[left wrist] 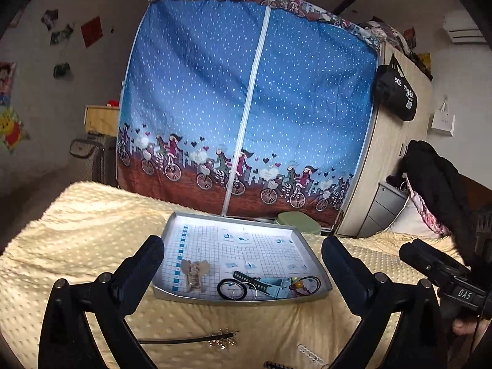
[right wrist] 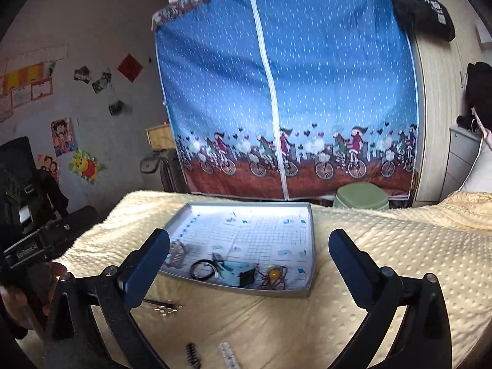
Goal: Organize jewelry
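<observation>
A shallow grey metal tray (left wrist: 310, 253) lined with a gridded paper sheet sits on a pale yellow dotted fleece blanket (left wrist: 77, 240) spread over a bed, and behind it rises a blue fabric wardrobe (left wrist: 246, 101) printed with white dots and cyclists, a white zip running down its middle. A round green stool (right wrist: 361, 196) stands at the wardrobe's foot, and a black bag (left wrist: 396, 92) hangs from a pale wooden cabinet to the right. In the tray's near edge lie a beige hair claw (left wrist: 193, 273) on the left, a black hair tie (left wrist: 232, 289) beside it, a light blue watch strap (left wrist: 270, 286) in the middle, and a red cord bracelet with a yellow bead (right wrist: 273, 275) to the right. On the blanket, nearer than the tray, lie a dark cord with a gold charm cluster (left wrist: 220, 339), a clear ridged clip (left wrist: 310, 353) and a dark comb-like clip (right wrist: 192, 353). The left gripper (left wrist: 243, 264) hovers level in front of the tray, its dark blue padded fingers spread wide and empty. The right gripper (right wrist: 249, 255) is likewise level, spread wide, holding nothing. Nothing lies between either one and the tray. In the right wrist view a hand (right wrist: 27, 295) grips the left tool's handle at far left.
</observation>
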Demonstrator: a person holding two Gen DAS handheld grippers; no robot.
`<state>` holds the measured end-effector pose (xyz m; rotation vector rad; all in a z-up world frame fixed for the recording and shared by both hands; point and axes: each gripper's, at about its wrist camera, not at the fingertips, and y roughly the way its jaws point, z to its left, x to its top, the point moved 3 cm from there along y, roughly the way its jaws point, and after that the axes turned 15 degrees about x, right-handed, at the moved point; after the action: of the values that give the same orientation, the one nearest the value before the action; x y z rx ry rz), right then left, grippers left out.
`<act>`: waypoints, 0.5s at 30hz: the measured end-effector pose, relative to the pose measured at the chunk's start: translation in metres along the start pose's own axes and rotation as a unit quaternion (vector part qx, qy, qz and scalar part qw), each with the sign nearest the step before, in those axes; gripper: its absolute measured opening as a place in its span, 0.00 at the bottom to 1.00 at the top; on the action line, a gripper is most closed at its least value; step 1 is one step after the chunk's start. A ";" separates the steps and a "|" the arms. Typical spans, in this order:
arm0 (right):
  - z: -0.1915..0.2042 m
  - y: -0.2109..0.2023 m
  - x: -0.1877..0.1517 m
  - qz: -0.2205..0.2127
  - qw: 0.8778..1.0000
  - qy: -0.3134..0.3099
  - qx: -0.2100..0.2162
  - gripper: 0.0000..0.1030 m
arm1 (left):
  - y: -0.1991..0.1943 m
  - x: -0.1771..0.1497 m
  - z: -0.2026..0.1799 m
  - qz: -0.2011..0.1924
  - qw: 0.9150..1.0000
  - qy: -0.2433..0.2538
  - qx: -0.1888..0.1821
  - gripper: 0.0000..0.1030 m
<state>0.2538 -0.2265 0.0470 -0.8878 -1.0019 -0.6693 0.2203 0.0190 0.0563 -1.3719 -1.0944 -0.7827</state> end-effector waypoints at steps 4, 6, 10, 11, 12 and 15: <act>0.029 -0.045 0.003 -0.029 0.999 -0.010 0.011 0.99 | -0.047 0.004 0.002 -0.038 0.999 0.024 0.012 1.00; 0.040 -0.061 0.001 -0.038 0.999 -0.012 0.013 0.99 | -0.065 0.002 0.004 -0.044 0.999 0.028 0.014 1.00; 0.062 -0.093 -0.008 -0.057 0.998 -0.015 0.017 0.99 | -0.102 -0.005 0.010 -0.047 0.998 0.026 0.017 1.00; 0.067 -0.099 -0.011 -0.059 0.998 -0.016 0.018 0.99 | -0.109 -0.006 0.012 -0.048 0.998 0.025 0.018 1.00; 0.071 -0.106 -0.015 -0.062 0.998 -0.017 0.019 0.99 | -0.116 -0.008 0.014 -0.049 0.998 0.023 0.018 1.00; 0.084 -0.126 -0.024 -0.064 0.998 -0.021 0.020 0.99 | -0.134 -0.014 0.021 -0.051 0.998 0.022 0.021 1.00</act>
<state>0.1063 -0.2137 0.0868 -0.8099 -1.1135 -0.7392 0.0882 0.0246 0.0885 -1.2665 -1.1467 -0.8545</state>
